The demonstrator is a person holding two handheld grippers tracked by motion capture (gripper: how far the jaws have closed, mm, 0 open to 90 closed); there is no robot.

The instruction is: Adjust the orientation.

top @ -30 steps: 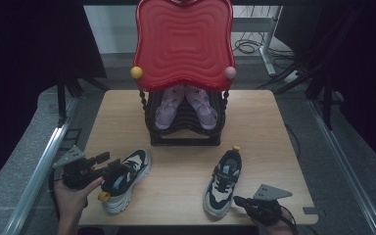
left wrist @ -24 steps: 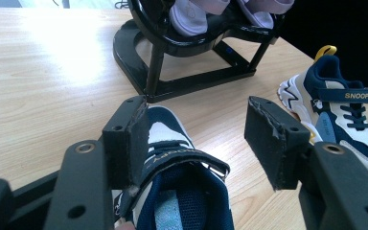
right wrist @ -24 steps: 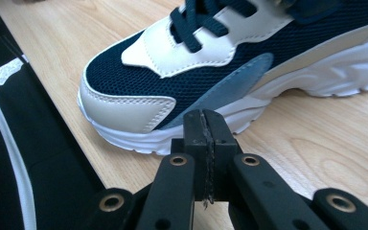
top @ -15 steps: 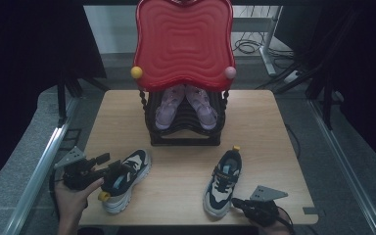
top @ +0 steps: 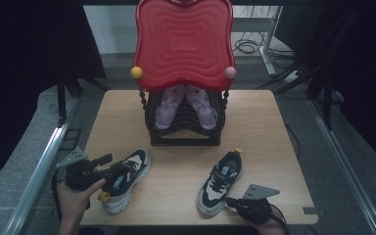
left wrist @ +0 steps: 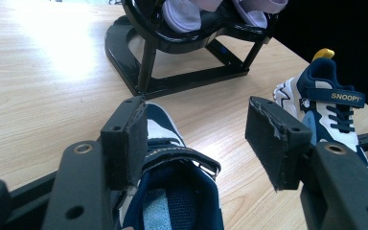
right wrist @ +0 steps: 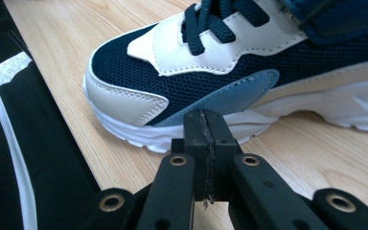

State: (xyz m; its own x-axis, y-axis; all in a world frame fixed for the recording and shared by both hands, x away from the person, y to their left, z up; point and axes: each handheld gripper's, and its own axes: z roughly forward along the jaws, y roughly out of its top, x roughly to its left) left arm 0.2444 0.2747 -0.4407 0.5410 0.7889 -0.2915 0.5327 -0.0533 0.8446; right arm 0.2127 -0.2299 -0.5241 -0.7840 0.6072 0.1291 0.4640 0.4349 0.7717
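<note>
Left gripper view: my L gripper (left wrist: 199,139) jaws wide, straddling shoe (left wrist: 172,191) collar, lengthwise ahead; R gripper (right wrist: 205,139) shut, empty, by other shoe (right wrist: 239,72) toe.

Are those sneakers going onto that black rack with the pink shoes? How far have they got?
Probably, though that is a guess. Done: a pink pair already sits on the black rack. In hand: the left gripper stands open around the collar of the left sneaker, not clamped. The right gripper is shut on nothing, by the right sneaker. Left: both sneakers lie on the table.
</note>
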